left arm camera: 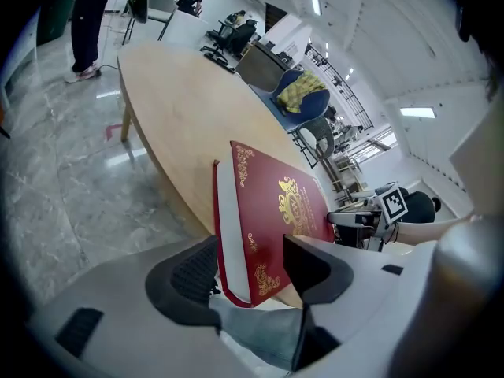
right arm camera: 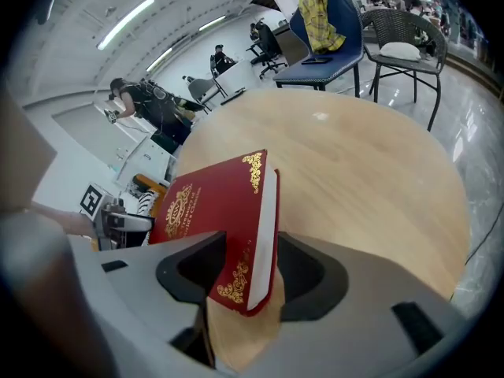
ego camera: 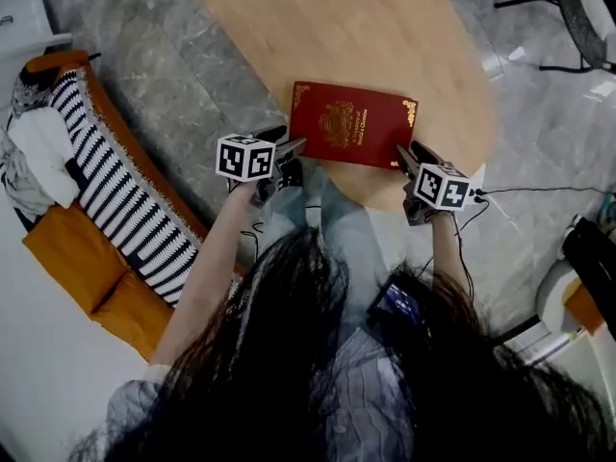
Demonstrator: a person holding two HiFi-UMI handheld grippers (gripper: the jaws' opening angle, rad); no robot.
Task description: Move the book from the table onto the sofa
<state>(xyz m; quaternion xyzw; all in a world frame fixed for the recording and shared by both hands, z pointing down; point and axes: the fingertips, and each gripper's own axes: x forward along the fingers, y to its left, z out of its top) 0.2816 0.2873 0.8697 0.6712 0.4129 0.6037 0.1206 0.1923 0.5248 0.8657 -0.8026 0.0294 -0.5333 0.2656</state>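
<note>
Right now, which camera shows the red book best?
The head view: it looks down on the book, showing almost its whole red cover on the table. The two gripper views each see it slanted from one near corner, with the page edge.

A grey marbled floor (ego camera: 164, 75) gleams all round, with a thin black cable (ego camera: 539, 190) trailing across it at the right. A black-and-white striped throw (ego camera: 115, 195) lies at the left, with a white cloth (ego camera: 43, 152) bunched against it. Farther off stand a blue chair (right arm camera: 346, 14) draped with a yellow checked cloth (right arm camera: 315, 6) and, just beside it, a dark wicker chair (right arm camera: 409, 22) bearing a white cushion (right arm camera: 400, 50). Strip lights (right arm camera: 126, 22) line the ceiling.
</note>
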